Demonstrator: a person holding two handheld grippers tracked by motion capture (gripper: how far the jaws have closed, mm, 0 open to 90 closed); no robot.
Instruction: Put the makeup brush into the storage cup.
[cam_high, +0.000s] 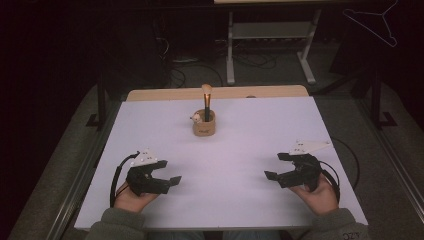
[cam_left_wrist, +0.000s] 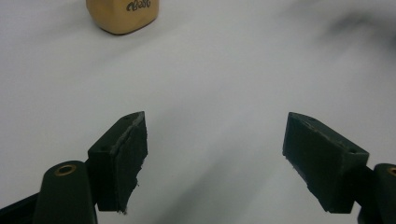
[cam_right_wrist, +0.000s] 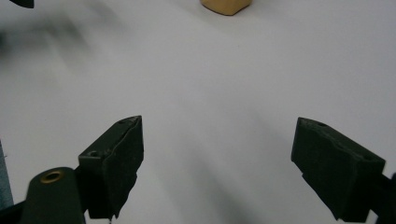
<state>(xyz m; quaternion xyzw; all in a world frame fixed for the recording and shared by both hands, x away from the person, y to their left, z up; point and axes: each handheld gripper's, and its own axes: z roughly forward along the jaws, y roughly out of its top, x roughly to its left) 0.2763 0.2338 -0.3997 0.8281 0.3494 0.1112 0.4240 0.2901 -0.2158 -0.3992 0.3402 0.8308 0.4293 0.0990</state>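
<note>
At the centre of the high view, toward the far edge of the white table (cam_high: 150, 130): one tan holder (cam_high: 204, 126), a makeup brush (cam_high: 206, 102) upright in it; probably light, tippy, best taken by the handle. A small pale item beside the brush is too small to identify. Left gripper (cam_high: 170, 172) and right gripper (cam_high: 275, 166), lower corners, both wide, empty.

Left gripper view: holder (cam_left_wrist: 122, 16) upper left, top cut off.

Right gripper view: holder (cam_right_wrist: 226, 5) at top edge, mostly cropped.

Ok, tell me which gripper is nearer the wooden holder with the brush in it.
Left, by a small margin. The left gripper sits near and to the left of the wooden holder, jaws open. The right gripper sits near and to its right, a bit farther off, also open.
</note>
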